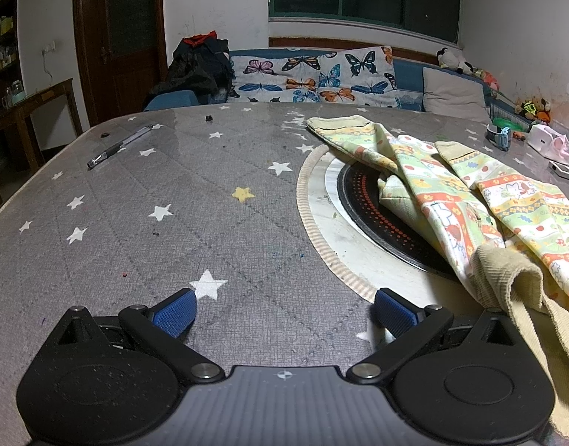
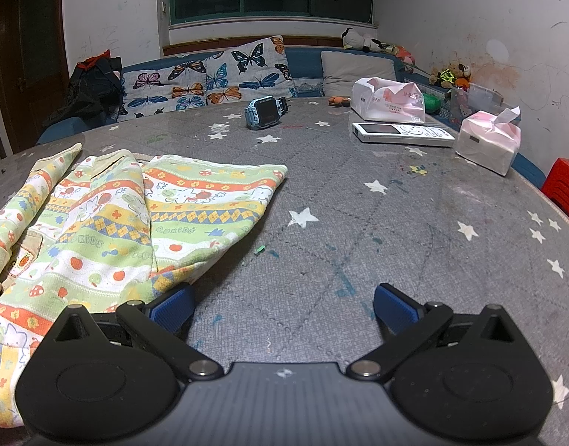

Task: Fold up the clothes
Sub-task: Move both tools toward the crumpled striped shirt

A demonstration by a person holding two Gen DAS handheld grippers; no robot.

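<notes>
- Where the grey star-print table (image 2: 358,230) meets its round black hotplate (image 1: 362,204), the garment (image 2: 143,219) lies crumpled, not yet folded: a child's piece in pale green, yellow and orange bands with cartoon animals and mushrooms, ribbed cream cuffs (image 1: 507,278) at its near end.
- From the left wrist view it spreads from 1 to 4 o'clock, draped over part of the hotplate, two hemmed ends pointing away.
- From the right wrist view it fills 8 to 11 o'clock, one edge reaching up to the near left finger; I cannot tell whether it touches.
- Left gripper (image 1: 284,314): jaws wide apart, nothing between them, bare cloth-covered tabletop beneath; the cream cuff lies just beside its right finger.
- Right gripper (image 2: 282,310): jaws wide apart, holding nothing, over bare table.
- Farther out: a pen (image 1: 121,145) at 10 o'clock in the left view; in the right view a blue watch (image 2: 266,113) at 12 o'clock, a white remote (image 2: 403,133) and tissue packs (image 2: 488,141) at 1 to 2 o'clock.
- Beyond the table, a sofa with butterfly cushions (image 2: 210,81).
</notes>
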